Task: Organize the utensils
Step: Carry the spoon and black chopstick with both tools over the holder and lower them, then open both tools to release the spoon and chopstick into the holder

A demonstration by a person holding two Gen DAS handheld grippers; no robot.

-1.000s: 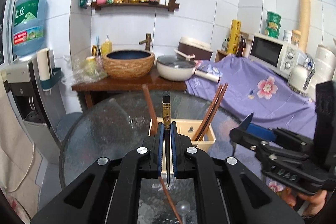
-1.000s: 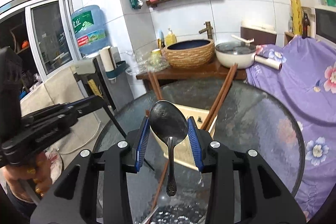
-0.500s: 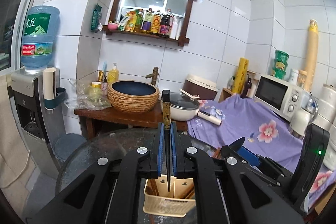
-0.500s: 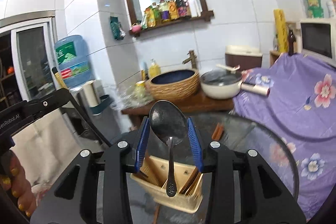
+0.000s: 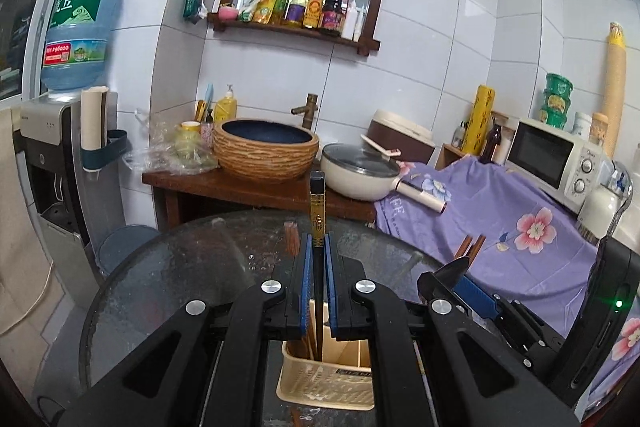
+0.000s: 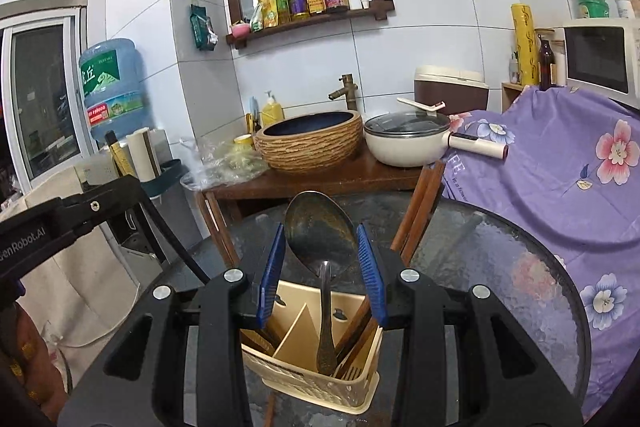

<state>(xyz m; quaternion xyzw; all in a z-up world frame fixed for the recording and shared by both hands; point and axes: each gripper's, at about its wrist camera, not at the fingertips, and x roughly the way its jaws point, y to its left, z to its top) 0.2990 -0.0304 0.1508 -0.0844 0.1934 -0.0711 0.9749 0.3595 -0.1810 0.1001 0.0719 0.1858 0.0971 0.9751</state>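
My left gripper (image 5: 318, 247) is shut on a black chopstick with a gold band (image 5: 317, 215), held upright with its lower end in the left part of the cream utensil caddy (image 5: 328, 383). My right gripper (image 6: 320, 243) is shut on the bowl of a metal spoon (image 6: 320, 231), whose handle hangs down into the caddy (image 6: 316, 383). Brown chopsticks (image 6: 420, 211) lean in the caddy's right compartment. The caddy stands on a round glass table (image 6: 500, 267). The left gripper also shows at the left edge of the right wrist view (image 6: 108, 187).
Behind the table stands a wooden counter (image 5: 240, 183) with a woven basin (image 5: 266, 151) and a cream pot (image 5: 360, 171). A purple flowered cloth (image 5: 500, 219) covers the right side, with a microwave (image 5: 556, 163) on it. A water dispenser (image 5: 60, 155) stands at left.
Both grippers tilted up and came over the caddy. The chopstick's lower end and the spoon's handle have moved down into the caddy, which now sits directly under both.
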